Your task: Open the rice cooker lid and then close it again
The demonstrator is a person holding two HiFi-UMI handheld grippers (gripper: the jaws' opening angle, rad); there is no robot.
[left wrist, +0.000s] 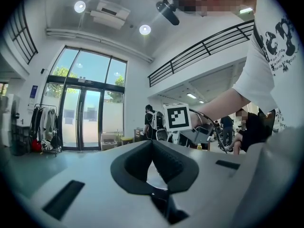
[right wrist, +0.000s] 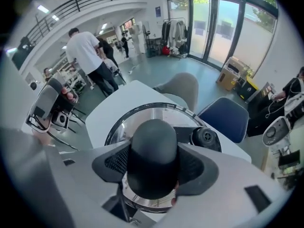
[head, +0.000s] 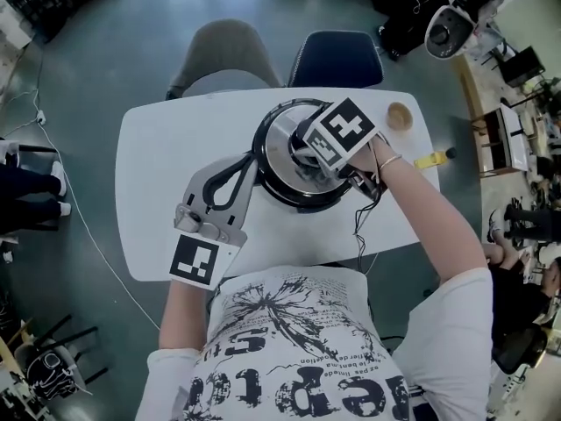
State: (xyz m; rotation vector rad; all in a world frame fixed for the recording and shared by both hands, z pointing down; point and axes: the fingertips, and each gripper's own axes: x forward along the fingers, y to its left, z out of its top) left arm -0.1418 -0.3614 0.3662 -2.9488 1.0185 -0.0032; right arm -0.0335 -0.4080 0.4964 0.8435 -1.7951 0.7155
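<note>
A round black rice cooker (head: 296, 198) with a shiny metal lid (head: 279, 144) stands in the middle of the white table (head: 158, 182). The lid lies flat on the pot. My right gripper (head: 317, 153) points steeply down onto the lid's centre. In the right gripper view its pads sit against both sides of the black lid knob (right wrist: 154, 148), gripping it. My left gripper (head: 246, 166) lies level at the cooker's left side, with its tips met and nothing between them. In the left gripper view the left gripper (left wrist: 153, 144) faces the right gripper's marker cube (left wrist: 177, 117).
A small wooden cup (head: 400, 116) and a yellow object (head: 431, 160) sit on the table's right part. A grey chair (head: 223, 55) and a blue chair (head: 337, 57) stand behind the table. A black steam vent (right wrist: 205, 137) sits on the lid's far side.
</note>
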